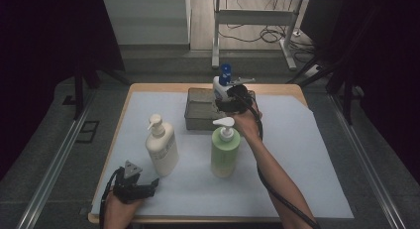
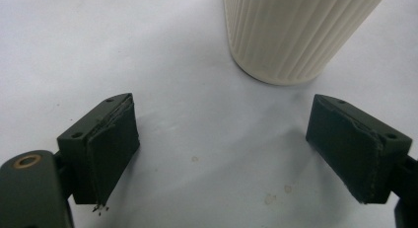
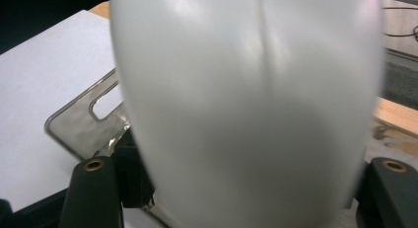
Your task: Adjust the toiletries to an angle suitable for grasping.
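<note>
Where the high view looks down, the right gripper (image 1: 229, 96) stands at the metal tray (image 1: 198, 115), its jaws flanking a white bottle (image 1: 220, 86) that stands upright, blue pump pointing up. Through the right gripper view, that bottle sits between the jaws; whether the pads press it I cannot tell. Along the left gripper view, the left gripper (image 2: 222, 149) gapes wide and empty, a ribbed cream bottle (image 2: 296, 30) ahead.

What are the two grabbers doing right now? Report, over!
Right gripper around the blue-pump bottle over the metal tray; grip uncertain. Left gripper open, idle near the cream bottle. Green bottle beside the right forearm.
</note>
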Tool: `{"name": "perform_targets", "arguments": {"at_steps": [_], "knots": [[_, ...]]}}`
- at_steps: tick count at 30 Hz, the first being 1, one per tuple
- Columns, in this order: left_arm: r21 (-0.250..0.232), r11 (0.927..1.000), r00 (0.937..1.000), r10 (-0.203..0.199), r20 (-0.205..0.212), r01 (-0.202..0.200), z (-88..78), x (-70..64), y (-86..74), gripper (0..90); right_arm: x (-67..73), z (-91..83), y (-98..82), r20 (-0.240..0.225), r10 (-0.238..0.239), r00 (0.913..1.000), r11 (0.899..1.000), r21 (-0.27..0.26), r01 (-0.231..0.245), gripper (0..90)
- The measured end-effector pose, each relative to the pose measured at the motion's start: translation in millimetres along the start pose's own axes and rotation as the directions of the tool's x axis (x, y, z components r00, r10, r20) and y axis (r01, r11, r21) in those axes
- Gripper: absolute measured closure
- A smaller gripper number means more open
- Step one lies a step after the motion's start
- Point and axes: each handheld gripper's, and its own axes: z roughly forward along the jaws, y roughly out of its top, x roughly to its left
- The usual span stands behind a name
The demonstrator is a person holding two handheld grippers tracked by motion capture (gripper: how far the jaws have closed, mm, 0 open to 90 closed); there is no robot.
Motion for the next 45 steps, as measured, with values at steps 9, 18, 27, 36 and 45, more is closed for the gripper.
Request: {"name": "perform_targets", "arguments": {"at_steps": [9,18,27,36,45], "knots": [[0.000,1.0000,1.0000,0.000,0.000,0.000,0.0,0.0,0.0,12.2,-2.8,-18.1,-12.9,-0.044,-0.002,0.9990,1.000,-0.011,0.002,32.8],[0.001,1.0000,1.0000,-0.001,0.000,0.001,-0.1,-0.1,0.0,12.3,-6.5,-31.7,-28.0,-0.081,-0.005,0.9967,1.000,-0.012,0.004,37.0],[0.001,1.0000,1.0000,-0.001,0.000,0.001,-0.1,-0.2,0.0,12.3,-14.0,-37.2,-42.0,-0.073,0.003,0.9973,1.000,0.011,-0.003,55.0],[0.001,1.0000,1.0000,-0.001,0.000,0.001,-0.1,-0.2,0.0,12.2,-24.2,-34.2,-48.9,-0.025,0.013,0.9996,0.999,0.035,-0.012,78.4],[0.001,1.0000,1.0000,0.000,0.000,0.000,-0.2,-0.1,0.0,12.3,-38.1,-16.2,-43.9,0.015,0.067,0.9976,0.996,0.049,-0.068,90.0]]}}
